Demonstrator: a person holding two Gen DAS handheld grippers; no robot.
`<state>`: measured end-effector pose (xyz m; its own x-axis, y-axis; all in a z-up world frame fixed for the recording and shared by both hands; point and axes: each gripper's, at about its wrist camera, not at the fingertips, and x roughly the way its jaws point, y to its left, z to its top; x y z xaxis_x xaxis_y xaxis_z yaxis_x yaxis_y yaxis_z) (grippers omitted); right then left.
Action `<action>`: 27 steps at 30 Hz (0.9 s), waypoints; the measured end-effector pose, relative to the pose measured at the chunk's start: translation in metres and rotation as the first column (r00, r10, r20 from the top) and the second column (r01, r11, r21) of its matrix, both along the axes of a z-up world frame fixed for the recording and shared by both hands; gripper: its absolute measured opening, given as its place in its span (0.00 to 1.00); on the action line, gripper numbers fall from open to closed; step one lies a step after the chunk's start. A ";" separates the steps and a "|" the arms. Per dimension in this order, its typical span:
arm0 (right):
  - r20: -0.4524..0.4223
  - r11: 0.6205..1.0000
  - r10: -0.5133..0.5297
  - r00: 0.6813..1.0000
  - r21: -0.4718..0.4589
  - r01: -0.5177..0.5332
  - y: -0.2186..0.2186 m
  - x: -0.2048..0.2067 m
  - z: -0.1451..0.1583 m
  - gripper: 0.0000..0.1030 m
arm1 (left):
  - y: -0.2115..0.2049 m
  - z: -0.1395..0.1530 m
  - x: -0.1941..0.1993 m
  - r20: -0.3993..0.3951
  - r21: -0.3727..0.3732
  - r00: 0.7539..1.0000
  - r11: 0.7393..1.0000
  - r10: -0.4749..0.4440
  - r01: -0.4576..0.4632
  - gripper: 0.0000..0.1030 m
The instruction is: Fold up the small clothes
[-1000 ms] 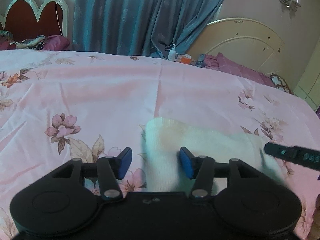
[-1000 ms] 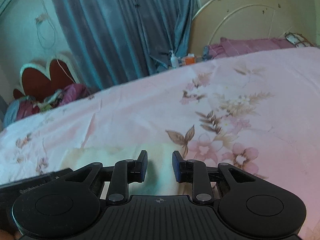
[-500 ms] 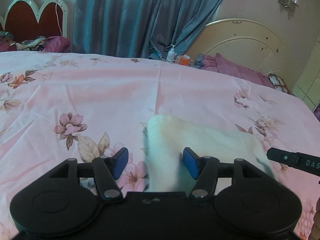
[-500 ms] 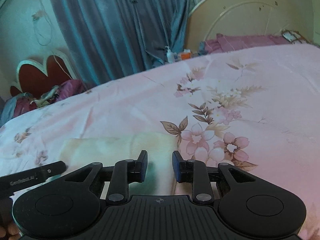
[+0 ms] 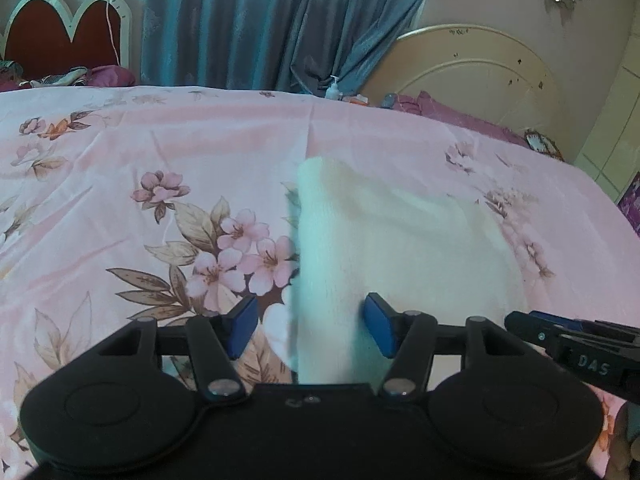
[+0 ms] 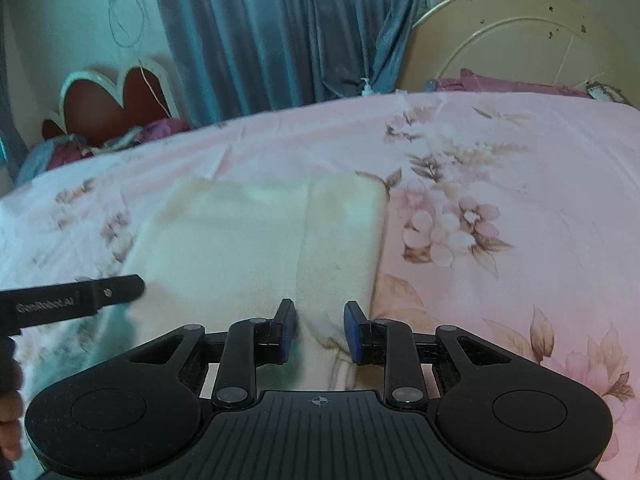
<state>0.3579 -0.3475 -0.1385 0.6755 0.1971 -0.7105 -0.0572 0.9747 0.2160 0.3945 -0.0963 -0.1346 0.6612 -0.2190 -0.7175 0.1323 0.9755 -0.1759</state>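
Left gripper [image 5: 308, 326] jaws apart, hovering over left edge of cream cloth [image 5: 392, 240]; blue pads clear of fabric. Right gripper [image 6: 318, 332] jaws narrowly apart over cloth's near right part; contact with fabric unclear. Cloth folded, flat on pink floral bedsheet [image 5: 120, 168]. Near edge of cloth hidden behind gripper bodies. Pump bottle [image 5: 333, 90] beyond far bed edge, contents unreadable. Cloth surface blurred.
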 end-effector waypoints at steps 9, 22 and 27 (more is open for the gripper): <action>-0.022 0.990 -0.040 0.999 0.134 0.043 -0.021 -0.016 0.012 0.26 | 0.003 0.010 -0.010 0.005 -0.005 1.000 1.000 -0.013 0.013 0.60; -0.136 0.993 0.017 0.991 0.115 -0.002 -0.013 -0.093 -0.001 0.25 | 0.014 -0.013 -0.075 -0.075 -0.017 0.995 0.997 -0.071 0.070 0.55; -0.155 0.989 0.006 0.988 0.145 0.017 -0.018 -0.096 0.000 0.26 | 0.010 -0.010 -0.075 -0.084 0.002 0.994 0.998 -0.070 0.071 0.55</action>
